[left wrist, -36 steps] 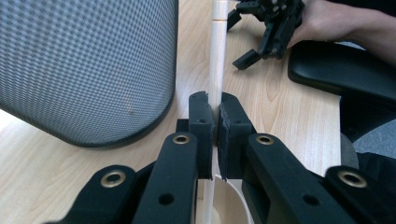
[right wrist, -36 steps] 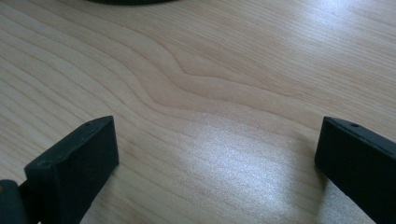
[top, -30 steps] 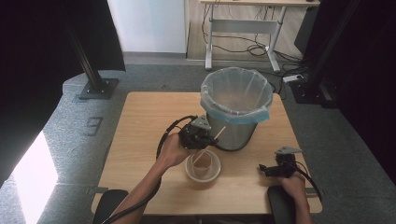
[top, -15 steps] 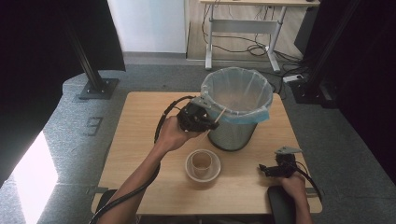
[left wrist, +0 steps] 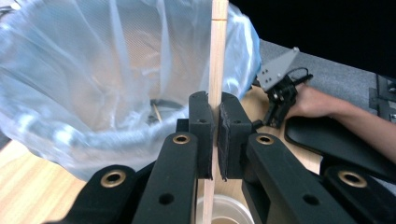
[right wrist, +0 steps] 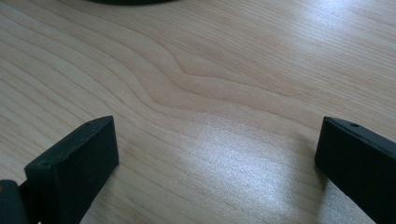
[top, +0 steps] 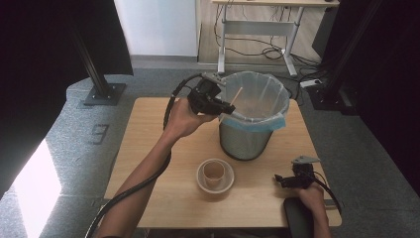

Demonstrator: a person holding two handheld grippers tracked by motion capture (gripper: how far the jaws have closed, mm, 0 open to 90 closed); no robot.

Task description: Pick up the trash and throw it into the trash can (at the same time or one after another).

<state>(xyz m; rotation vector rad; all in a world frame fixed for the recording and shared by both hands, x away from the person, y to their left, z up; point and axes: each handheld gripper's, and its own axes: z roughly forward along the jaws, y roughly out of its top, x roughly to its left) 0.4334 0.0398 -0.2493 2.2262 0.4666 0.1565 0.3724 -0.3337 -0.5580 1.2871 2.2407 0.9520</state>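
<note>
My left tool (top: pixel 214 101) is raised at the left rim of the bin (top: pixel 252 119), and it pinches a thin wooden stick (left wrist: pixel 215 70) whose far end reaches over the bin's plastic liner (left wrist: pixel 93 79). In front of the bin, a paper cup (top: pixel 214 173) stands in a white bowl (top: pixel 200 179) on the table (top: pixel 148 148). To the right of the bin and nearer to me, my right tool (top: pixel 287 181) rests low on the table, its jaws spread wide and holding nothing.
</note>
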